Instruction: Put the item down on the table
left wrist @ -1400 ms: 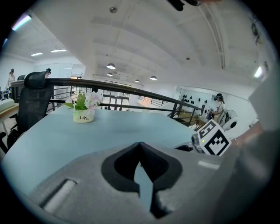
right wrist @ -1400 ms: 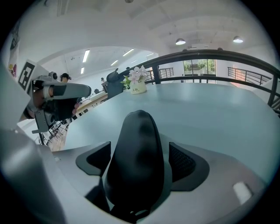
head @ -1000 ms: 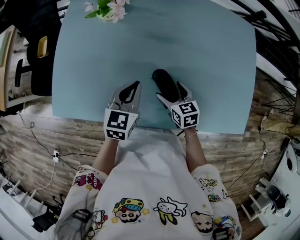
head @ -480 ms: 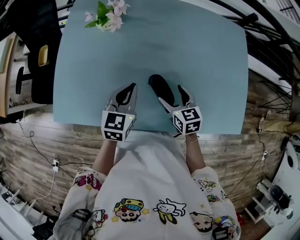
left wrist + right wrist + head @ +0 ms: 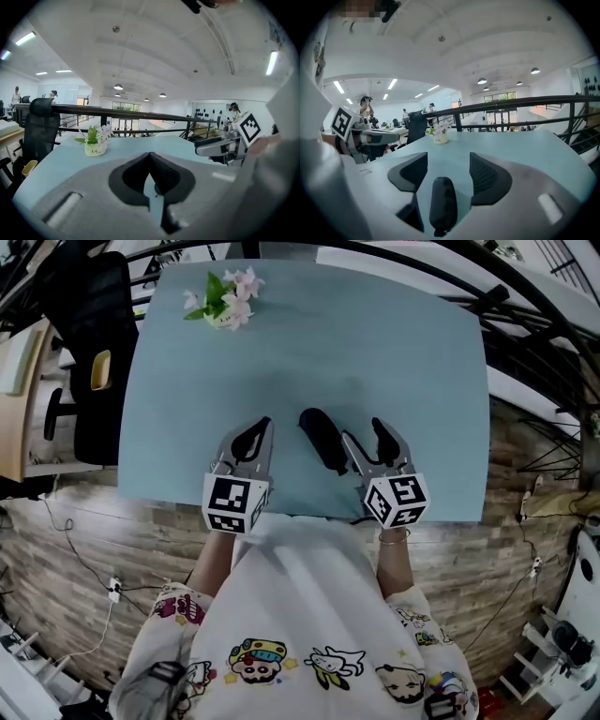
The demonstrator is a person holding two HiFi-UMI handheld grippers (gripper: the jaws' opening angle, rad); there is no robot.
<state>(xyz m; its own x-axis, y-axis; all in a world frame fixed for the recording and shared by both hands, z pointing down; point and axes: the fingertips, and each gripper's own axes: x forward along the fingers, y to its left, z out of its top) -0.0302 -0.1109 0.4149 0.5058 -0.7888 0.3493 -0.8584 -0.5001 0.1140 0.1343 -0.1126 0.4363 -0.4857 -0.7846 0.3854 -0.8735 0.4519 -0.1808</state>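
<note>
The item is a black, elongated, rounded object lying on the light blue table, near the front edge. My right gripper is just right of it, its left finger alongside the item. In the right gripper view the item shows low between the jaws of the right gripper. There is a gap on each side, and neither pad presses on it. These jaws are closing. My left gripper rests to the item's left, shut and empty; its tips meet in the left gripper view.
A small pot of pink flowers stands at the table's far left corner. A black office chair is beside the left edge, and a black railing runs behind the table. The person's white shirt meets the near edge.
The right gripper has drawn back toward the near edge and to the right, away from the black item, which stays lying on the table. The left gripper has hardly moved.
</note>
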